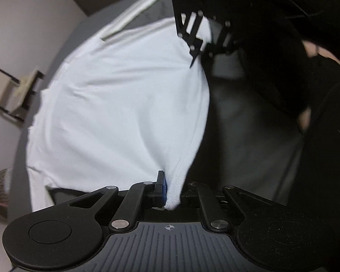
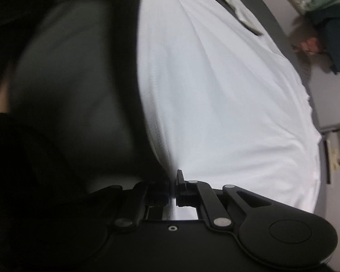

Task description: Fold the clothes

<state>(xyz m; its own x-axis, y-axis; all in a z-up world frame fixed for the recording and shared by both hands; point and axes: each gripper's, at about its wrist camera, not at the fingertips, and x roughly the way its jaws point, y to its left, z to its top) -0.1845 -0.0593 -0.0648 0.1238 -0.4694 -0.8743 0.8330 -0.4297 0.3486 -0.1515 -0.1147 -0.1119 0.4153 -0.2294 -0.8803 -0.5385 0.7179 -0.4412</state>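
1. Far left in the left wrist view, past the edge of the grey table (image 1: pixel 18 149), stands a pale wall with some dark-framed furniture (image 1: pixel 13 90); it plays no part in the work.
2. The white garment (image 1: pixel 124 104) fills the middle of that view, its far part lying on the table while its near hemmed edge (image 1: pixel 188 149) is lifted clear of it.
3. The left gripper (image 1: pixel 170 195) has its jaws clenched on one corner of that hem, the cloth bunched between the pads.
4. Further right and far along the same hem, the right gripper (image 1: pixel 199 43) pinches the other end; in its own view the jaws are closed on the white edge (image 2: pixel 172 195), so the hem spans tautly between the two tools.
5. A person in dark clothing (image 1: pixel 306 90) stands to the right, close behind the raised cloth.
6. Judged from this, a fold is under way: one edge is held up at both corners, ready to be carried across the rest of the garment.
7. The next move calls for both grippers travelling together at even height, keeping the hem straight, then lowering it so it lines up with the far edge before the jaws let go; uneven travel would skew the fold.
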